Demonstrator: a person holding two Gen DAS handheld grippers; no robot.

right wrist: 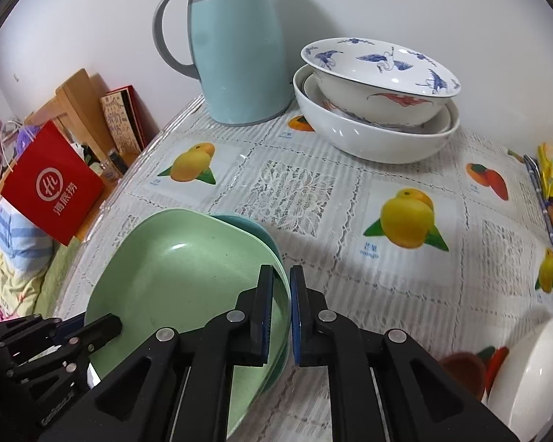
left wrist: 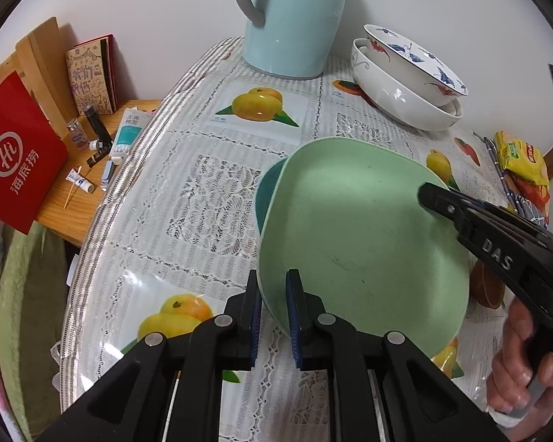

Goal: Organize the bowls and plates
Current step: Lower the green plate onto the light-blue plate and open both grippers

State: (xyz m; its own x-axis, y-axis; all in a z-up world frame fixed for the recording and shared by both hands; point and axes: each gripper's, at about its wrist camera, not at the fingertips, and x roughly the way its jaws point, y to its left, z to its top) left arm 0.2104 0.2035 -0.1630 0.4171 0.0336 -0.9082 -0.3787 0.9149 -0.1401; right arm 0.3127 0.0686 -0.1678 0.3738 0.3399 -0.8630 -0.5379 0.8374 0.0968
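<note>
- My left gripper pinches the near rim of one pale green square plastic plate; its pads are pressed on the wall.
- My right gripper pinches the opposite rim of the same plate, one finger inside, one outside.
- One darker teal plate lies just under the green one, near the left edge of the table, which wears a lace-and-fruit cloth.
- Two white china bowls are nested at the far edge, the top one painted with blue cranes, beside one light blue jug.
- One more white bowl sits at the near right corner, next to one small brown dish.
</note>
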